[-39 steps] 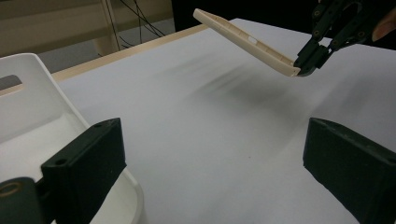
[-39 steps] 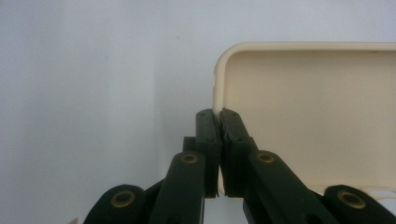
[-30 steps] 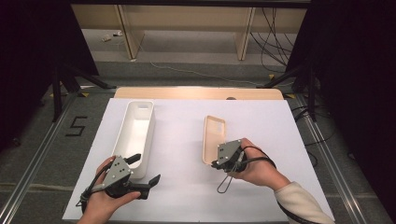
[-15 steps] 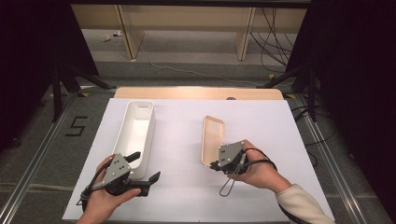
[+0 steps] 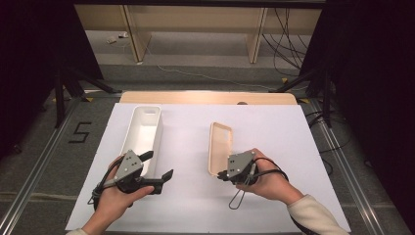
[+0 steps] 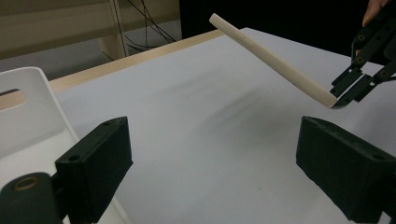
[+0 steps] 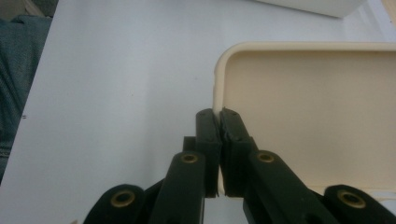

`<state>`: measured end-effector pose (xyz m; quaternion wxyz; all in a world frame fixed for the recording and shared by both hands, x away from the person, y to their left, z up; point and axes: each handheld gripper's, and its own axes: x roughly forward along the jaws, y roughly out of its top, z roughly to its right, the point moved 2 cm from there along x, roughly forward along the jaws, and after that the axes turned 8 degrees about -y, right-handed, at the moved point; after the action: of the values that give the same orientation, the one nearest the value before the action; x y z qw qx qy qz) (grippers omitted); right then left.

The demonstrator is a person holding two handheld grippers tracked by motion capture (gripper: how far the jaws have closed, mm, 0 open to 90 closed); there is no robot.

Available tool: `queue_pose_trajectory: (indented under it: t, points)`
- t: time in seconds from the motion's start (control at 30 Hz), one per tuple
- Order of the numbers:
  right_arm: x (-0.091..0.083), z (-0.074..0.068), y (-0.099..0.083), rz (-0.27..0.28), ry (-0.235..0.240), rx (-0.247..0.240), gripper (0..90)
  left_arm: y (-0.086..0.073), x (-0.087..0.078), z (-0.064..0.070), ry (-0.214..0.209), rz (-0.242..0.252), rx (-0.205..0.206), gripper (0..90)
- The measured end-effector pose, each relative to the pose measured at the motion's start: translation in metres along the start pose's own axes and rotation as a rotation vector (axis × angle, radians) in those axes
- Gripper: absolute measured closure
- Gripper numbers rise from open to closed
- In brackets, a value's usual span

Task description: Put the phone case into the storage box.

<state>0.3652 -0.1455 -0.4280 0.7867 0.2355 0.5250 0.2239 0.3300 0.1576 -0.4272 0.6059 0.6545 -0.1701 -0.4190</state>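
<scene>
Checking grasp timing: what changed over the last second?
The right gripper slid slightly back toward the person along the beige lid and now pinches its near corner; the left gripper view shows the lid tilted up off the table. The left gripper stays open beside the white bin, which has not moved.

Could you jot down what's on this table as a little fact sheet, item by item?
Surface: white sheet over a wooden table
Container: long white plastic bin, open-topped
Lid: flat cream rectangular lid, near end raised off the sheet
Right tool: shut on the lid's near rim
Left tool: open, holding nothing, beside the bin's near end
Hands: one on each tool
</scene>
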Motion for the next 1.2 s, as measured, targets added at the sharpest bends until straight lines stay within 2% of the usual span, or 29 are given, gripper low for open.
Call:
queue_pose_trajectory:
  t: [0.77, 1.2]
  points:
    - [0.003, -0.006, 0.006, 0.034, 0.01, -0.006, 88.2, 0.037, 0.036, -0.004, -0.018, 0.02, 0.025, 14.4]
    - [0.003, -0.007, 0.009, 0.05, 0.004, -0.015, 88.3, 0.048, 0.052, -0.008, -0.015, -0.021, 0.001, 15.1]
